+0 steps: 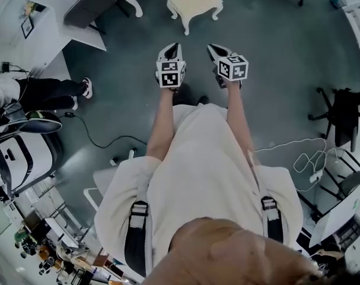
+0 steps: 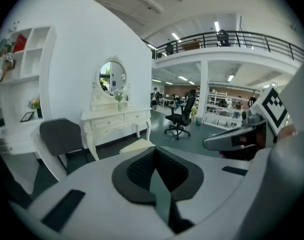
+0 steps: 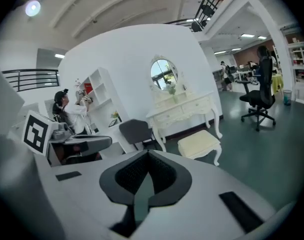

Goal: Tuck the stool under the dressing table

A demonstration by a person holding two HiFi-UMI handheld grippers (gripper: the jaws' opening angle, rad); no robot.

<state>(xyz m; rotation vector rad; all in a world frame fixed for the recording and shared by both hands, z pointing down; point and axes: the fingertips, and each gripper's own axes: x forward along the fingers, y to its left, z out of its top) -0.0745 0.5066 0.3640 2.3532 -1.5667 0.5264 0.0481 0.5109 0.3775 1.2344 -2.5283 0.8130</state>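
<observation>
1. Stool [image 1: 194, 3] stands on the floor [image 1: 274, 58], out in front of the dressing table [image 3: 184, 109], not under it; the head view cuts that table off at its upper edge.
2. Bare floor lies between the stool and the left gripper [image 1: 172, 47] and right gripper [image 1: 213, 49].
3. Both have their jaws together and hold nothing.

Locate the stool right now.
In the right gripper view the stool stands on the floor right of centre, in front of the dressing table and not tucked under it. The grey chair is to its left.
</observation>
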